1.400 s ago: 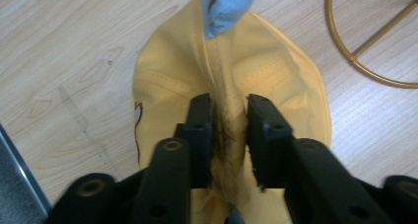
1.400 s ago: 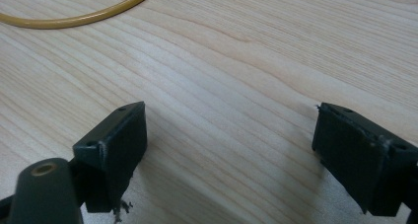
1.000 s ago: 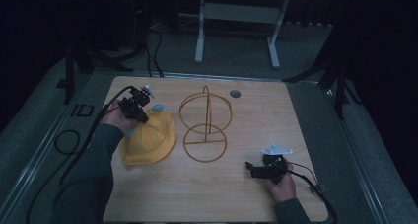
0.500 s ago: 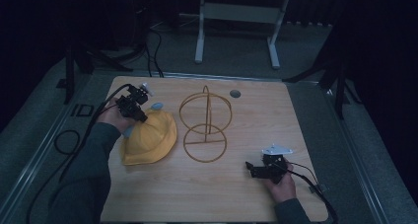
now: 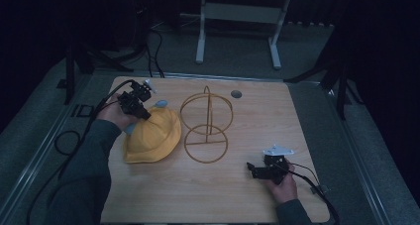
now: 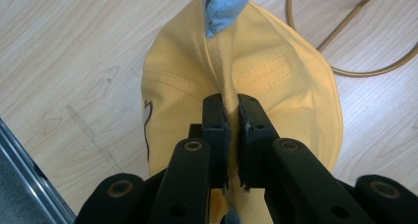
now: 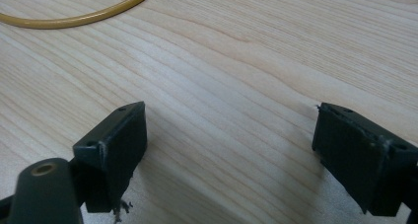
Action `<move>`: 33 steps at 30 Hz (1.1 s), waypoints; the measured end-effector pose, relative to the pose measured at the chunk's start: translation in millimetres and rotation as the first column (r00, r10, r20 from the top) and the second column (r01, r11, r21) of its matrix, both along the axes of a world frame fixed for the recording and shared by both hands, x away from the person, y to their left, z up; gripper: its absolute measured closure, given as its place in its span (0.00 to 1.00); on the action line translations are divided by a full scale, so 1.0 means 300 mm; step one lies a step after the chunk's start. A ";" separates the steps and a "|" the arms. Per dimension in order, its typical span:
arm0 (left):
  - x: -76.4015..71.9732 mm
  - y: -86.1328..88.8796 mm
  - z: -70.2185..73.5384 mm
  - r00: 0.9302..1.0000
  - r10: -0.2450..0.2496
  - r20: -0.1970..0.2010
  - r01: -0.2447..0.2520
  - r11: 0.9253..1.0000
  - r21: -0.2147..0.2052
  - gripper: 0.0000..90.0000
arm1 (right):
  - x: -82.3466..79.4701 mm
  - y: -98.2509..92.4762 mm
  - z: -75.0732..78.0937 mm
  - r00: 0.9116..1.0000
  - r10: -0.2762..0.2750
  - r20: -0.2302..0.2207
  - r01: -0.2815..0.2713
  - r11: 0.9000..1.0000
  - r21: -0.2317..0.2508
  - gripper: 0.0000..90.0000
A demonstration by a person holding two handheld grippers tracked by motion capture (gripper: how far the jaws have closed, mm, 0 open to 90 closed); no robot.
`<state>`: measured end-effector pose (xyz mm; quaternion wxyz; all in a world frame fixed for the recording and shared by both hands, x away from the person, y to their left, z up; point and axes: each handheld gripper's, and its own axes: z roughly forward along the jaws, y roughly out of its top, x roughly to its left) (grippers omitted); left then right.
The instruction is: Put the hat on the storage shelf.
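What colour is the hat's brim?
Light blue, on a yellow hat; the brim shows best in the left gripper view.

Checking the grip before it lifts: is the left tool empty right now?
No, the left tool is shut on a fold of the yellow hat.

The left claw [image 5: 133, 102] is black, with a dark cable [image 5: 84, 136] trailing off toward 7 o'clock in the high view. In the left gripper view its jaws are flat black blocks with scuffed, pale-flecked edges, carried on rounded black links, each with a brass-ringed pivot hole. The right claw [image 5: 257, 171] is likewise black, with a pale grey three-cornered plate [image 5: 278, 150] at its 1 o'clock and a thin black cable [image 5: 317, 185] running toward 4 o'clock. Its jaw blocks have small screw holes and frayed lower corners. The person wears dark grey-green long sleeves [image 5: 84, 180] reaching to both wrists.
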<state>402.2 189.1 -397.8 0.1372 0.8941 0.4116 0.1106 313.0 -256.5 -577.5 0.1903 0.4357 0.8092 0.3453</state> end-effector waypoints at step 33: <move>-0.053 0.057 0.124 0.997 -0.064 0.033 0.066 0.995 -0.068 0.93 | 0.000 0.001 0.000 1.000 -0.003 -0.002 0.003 1.000 0.002 0.15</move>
